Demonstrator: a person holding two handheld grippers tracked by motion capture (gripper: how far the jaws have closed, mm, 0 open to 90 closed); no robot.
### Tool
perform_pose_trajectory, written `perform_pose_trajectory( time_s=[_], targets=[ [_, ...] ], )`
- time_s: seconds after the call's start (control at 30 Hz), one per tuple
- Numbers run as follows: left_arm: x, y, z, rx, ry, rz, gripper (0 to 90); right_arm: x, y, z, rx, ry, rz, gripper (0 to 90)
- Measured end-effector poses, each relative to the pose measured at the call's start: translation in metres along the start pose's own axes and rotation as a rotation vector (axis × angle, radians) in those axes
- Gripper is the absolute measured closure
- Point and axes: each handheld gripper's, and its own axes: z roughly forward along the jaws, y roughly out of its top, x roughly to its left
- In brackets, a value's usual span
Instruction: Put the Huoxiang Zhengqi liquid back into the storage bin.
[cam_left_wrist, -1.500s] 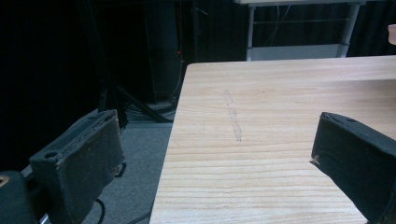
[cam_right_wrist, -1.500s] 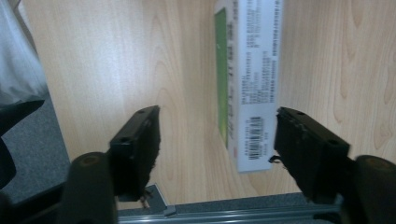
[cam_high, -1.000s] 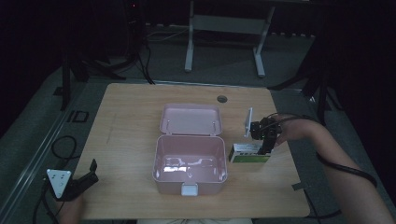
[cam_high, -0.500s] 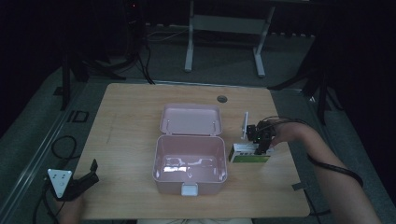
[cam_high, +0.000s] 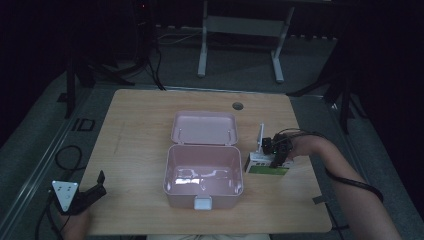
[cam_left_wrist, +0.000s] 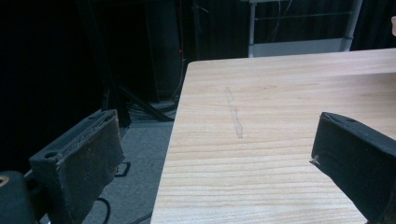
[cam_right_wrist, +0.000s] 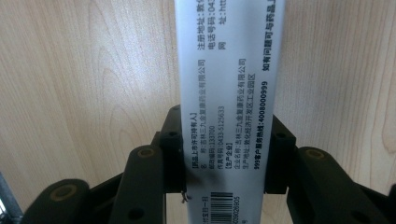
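The white-and-green medicine carton (cam_high: 266, 165) is sitting on the wooden surface (cam_high: 140, 130), pinched across its narrow white side (cam_right_wrist: 229, 116) between the jaws of the right hand-held gripper (cam_high: 276, 150), which is closing on it from above. Just beside that hand-held gripper, on its side toward the middle of the surface, a pink storage box (cam_high: 203, 177) is lying open, its lid (cam_high: 204, 128) folded back flat. Well apart from it, the left hand-held gripper (cam_high: 95, 189) is hovering at the near edge of the surface, its jaws spreading wide around nothing.
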Motion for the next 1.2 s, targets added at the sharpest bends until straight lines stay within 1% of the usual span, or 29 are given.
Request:
perform_pose_trajectory(
  time_s=[0.13, 0.17, 0.3, 0.37, 0.43, 0.47, 0.57, 0.63, 0.7, 0.77, 0.87, 0.9, 0.93, 0.97, 1.07, 1.1, 1.13, 1.2],
  targets=[
    [0.0, 0.0, 0.0, -0.001, 0.0, 0.001, 2.2, 0.0, 0.001, 0.0, 0.003, 0.001, 0.002, 61.6],
    [0.0, 0.0, 0.0, -0.001, 0.001, 0.001, 2.2, 0.0, 0.001, 0.0, 0.008, 0.009, 0.008, 61.7],
    [0.0, 0.0, 0.0, -0.001, 0.003, 0.001, 2.2, 0.003, 0.003, -0.003, 0.017, 0.017, -0.001, 61.8],
    [0.0, 0.0, 0.0, -0.001, 0.003, 0.002, 2.2, 0.004, 0.003, -0.005, 0.011, 0.027, 0.006, 61.8],
    [0.0, 0.0, 0.0, -0.002, 0.004, 0.001, 2.2, 0.006, 0.002, -0.007, 0.005, 0.022, 0.003, 61.8],
    [0.0, 0.0, 0.0, -0.002, 0.005, 0.002, 2.2, 0.007, 0.002, -0.008, 0.004, 0.029, 0.008, 61.9],
    [-0.001, 0.0, 0.0, -0.001, 0.004, 0.001, 2.2, 0.012, 0.001, -0.011, -0.006, 0.036, 0.003, 61.9],
    [-0.001, 0.0, 0.0, 0.002, 0.002, 0.003, 2.2, 0.014, 0.001, -0.012, -0.006, 0.033, 0.0, 61.8],
    [-0.001, 0.0, 0.0, 0.0, 0.003, 0.003, 2.2, 0.018, 0.001, -0.013, 0.0, 0.024, 0.008, 61.8],
    [0.0, 0.0, 0.0, 0.0, 0.002, 0.0, 2.2, 0.02, 0.0, -0.014, 0.001, 0.031, 0.018, 61.9],
    [0.0, 0.0, 0.0, -0.001, 0.003, -0.001, 2.2, 0.023, -0.002, -0.014, 0.001, 0.041, 0.019, 61.9],
    [0.0, 0.0, 0.0, -0.001, 0.004, -0.002, 2.2, 0.028, -0.003, -0.013, 0.003, 0.047, 0.017, 61.8],
    [0.0, 0.0, 0.0, 0.0, 0.003, -0.001, 2.2, 0.029, -0.005, -0.013, 0.002, 0.052, 0.017, 61.8],
    [0.0, 0.0, 0.0, 0.0, 0.002, 0.0, 2.2, 0.032, -0.005, -0.013, 0.001, 0.043, 0.012, 61.9],
    [0.0, 0.0, 0.0, 0.0, 0.004, -0.002, 2.2, 0.039, -0.008, -0.013, -0.011, 0.045, 0.007, 61.8],
    [0.0, 0.0, 0.0, 0.0, 0.005, -0.002, 2.2, 0.04, -0.008, -0.013, -0.014, 0.049, 0.012, 61.8],
    [0.0, 0.0, 0.0, 0.0, 0.006, -0.002, 2.2, 0.043, -0.009, -0.013, -0.016, 0.042, 0.011, 61.8],
    [0.0, 0.0, 0.0, 0.003, 0.004, -0.001, 2.2, 0.046, -0.011, -0.013, -0.014, 0.044, 0.013, 61.8]
  ],
)
